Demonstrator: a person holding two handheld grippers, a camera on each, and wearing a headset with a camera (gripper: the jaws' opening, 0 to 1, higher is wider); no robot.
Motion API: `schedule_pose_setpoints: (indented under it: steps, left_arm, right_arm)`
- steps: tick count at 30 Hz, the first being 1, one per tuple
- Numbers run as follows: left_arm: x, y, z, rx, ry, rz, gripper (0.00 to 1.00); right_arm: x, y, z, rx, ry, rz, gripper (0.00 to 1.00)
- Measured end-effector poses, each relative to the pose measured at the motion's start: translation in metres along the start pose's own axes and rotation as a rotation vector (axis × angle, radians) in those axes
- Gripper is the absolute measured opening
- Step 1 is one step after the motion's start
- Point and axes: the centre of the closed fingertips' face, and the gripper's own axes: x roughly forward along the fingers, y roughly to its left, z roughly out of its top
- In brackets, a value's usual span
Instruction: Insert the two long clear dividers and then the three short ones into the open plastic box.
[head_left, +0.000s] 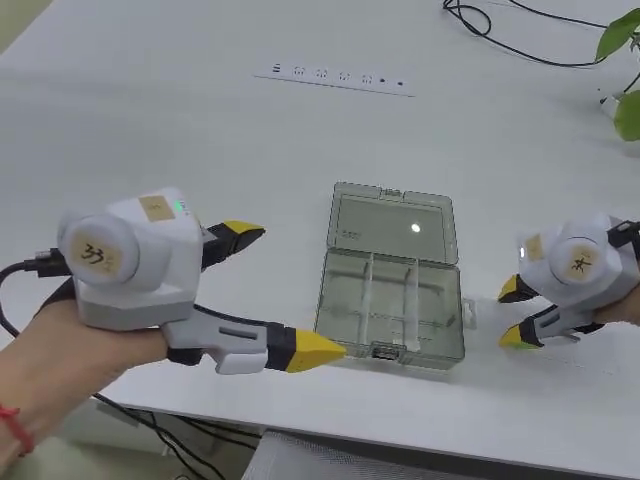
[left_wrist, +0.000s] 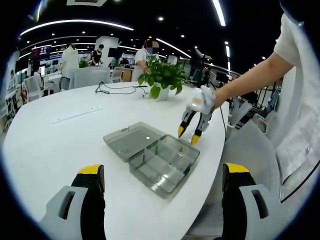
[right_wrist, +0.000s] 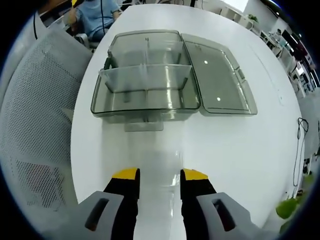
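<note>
The clear grey plastic box lies open near the table's front edge, its lid folded flat on the far side. Two long dividers stand inside, with cross pieces between them. A small clear piece lies against the box's right wall. My left gripper hovers left of the box, open wide and holding nothing. My right gripper sits low to the right of the box, jaws narrowed but apart. A faint clear divider lies on the table between them.
A power strip lies at the back, with a black cable and a plant at the far right. The table's front edge runs just below the box. A mesh chair stands beside the table.
</note>
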Motion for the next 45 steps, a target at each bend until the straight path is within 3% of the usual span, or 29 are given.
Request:
schedule_pose_setpoints:
  steps: [6,12,13,19,26,29,45]
  left_arm:
    - [0.002,0.0,0.004,-0.004,-0.002,-0.002,1.0]
    - [0.007,-0.001,0.014,-0.016,-0.009,-0.016,0.98]
    - [0.008,-0.001,0.016,-0.017,-0.013,-0.017,0.98]
    - [0.015,-0.006,0.029,-0.064,-0.035,-0.039,0.93]
    - [0.027,-0.021,0.048,-0.173,-0.054,-0.105,0.8]
    - [0.032,-0.031,0.053,-0.225,-0.056,-0.141,0.75]
    - [0.051,-0.074,0.063,-0.523,-0.048,-0.301,0.47]
  right_arm:
    - [-0.012,-0.003,0.002,0.006,-0.034,-0.033,0.33]
    - [-0.042,-0.004,0.017,-0.005,-0.077,-0.09,0.33]
    - [-0.039,-0.006,0.013,-0.007,-0.082,-0.098,0.33]
    - [-0.066,-0.011,0.033,-0.049,-0.121,-0.15,0.33]
    - [-0.091,-0.003,0.058,-0.108,-0.147,-0.195,0.33]
    - [-0.102,0.007,0.075,-0.122,-0.164,-0.204,0.33]
    - [-0.125,0.04,0.119,-0.188,-0.187,-0.248,0.33]
